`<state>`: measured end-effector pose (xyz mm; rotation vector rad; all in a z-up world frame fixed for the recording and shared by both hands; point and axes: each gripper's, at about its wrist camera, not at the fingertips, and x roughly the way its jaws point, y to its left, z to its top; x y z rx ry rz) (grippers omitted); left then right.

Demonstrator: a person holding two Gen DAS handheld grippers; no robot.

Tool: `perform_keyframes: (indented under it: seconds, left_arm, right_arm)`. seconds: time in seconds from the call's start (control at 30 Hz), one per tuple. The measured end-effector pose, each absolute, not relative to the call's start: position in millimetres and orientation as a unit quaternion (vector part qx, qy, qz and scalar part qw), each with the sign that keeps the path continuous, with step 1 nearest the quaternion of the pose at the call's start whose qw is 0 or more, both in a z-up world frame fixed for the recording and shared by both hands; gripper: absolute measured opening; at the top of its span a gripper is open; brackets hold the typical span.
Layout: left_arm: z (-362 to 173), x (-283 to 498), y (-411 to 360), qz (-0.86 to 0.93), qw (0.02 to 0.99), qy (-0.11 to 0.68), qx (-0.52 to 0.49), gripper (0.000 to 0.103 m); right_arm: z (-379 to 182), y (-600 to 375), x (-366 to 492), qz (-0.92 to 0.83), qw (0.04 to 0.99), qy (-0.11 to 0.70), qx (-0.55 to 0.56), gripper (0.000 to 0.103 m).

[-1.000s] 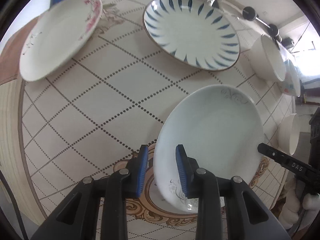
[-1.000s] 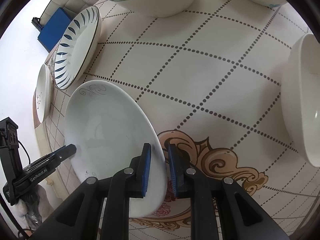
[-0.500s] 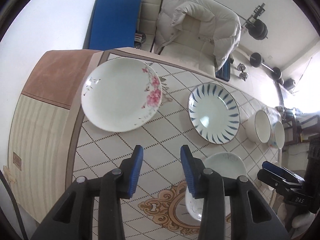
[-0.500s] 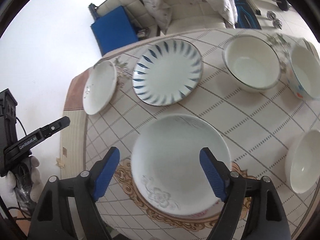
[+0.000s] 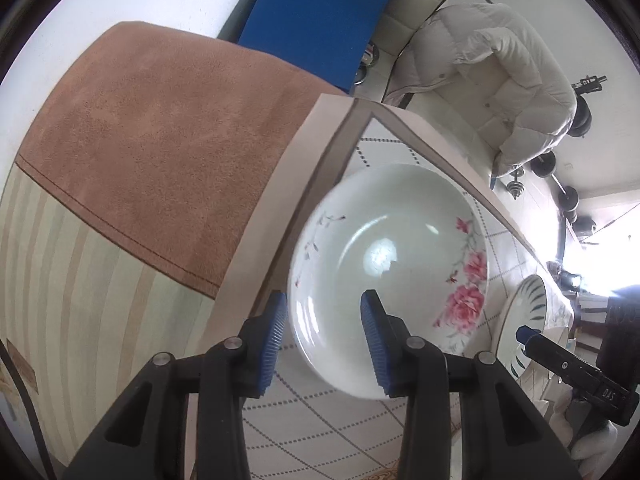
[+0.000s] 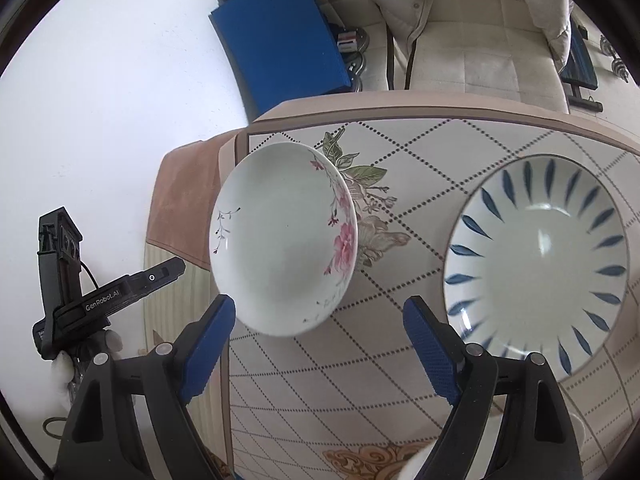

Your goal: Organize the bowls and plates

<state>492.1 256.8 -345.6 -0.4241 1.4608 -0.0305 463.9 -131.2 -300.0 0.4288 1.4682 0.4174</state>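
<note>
While both my claws hang open and empty, I count 2 plates: floral plate (image 6: 280, 240) and blue-leaf plate (image 6: 536, 264). Left gripper (image 5: 324, 320) straddles the floral rim; right gripper (image 6: 320, 320) is clear, sofa (image 6: 460, 52) behind.

White plate (image 6: 280, 240), pink blossoms; white plate (image 6: 536, 264), blue leaf strokes; cream tablecloth (image 6: 420, 152), dotted lattice; blue gripper pads (image 6: 430, 350).

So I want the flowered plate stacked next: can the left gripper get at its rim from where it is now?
Probably yes. The left gripper is open with the near rim of the flowered plate between its fingers, pads not visibly touching. Nothing lies on the plate or blocks it; the right gripper hangs open beside it.
</note>
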Motion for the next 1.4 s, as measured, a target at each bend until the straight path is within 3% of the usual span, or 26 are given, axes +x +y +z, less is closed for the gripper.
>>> perform_keyframes:
  seconds: [0.33,0.5,0.83,0.93,1.03,1.4]
  left_arm:
    - [-394.9,524.7,261.5,-0.048,0.687,0.693,-0.213,0.036]
    - [-401.9,533.1,258.7,-0.054,0.685,0.697,-0.205,0.036]
    - [-398.8,536.1,246.6,-0.065,0.696,0.694,-0.17,0.03]
    - [-396.2,534.3,247.2,-0.058,0.702,0.691,-0.161,0.028]
    - [-397.2,532.7,251.2,-0.053,0.701,0.691,-0.165,0.023]
    - [-390.3,518.1,248.3,-0.045,0.706,0.687,-0.164,0.022]
  right_arm:
    - [-374.7,-98.1,524.0,0.168,0.657,0.702,0.216,0.08]
    - [-389.9,-92.5,531.4,0.165,0.645,0.712,0.223,0.054]
    - [-404.9,-87.8,530.1,0.165,0.638,0.717,0.227,0.044]
    - [-405.0,-89.8,529.2,0.163,0.641,0.717,0.22,0.036]
    - [-403.7,-92.0,526.3,0.154,0.655,0.714,0.195,0.017]
    - [-403.1,-92.4,521.5,0.162,0.667,0.701,0.195,0.015]
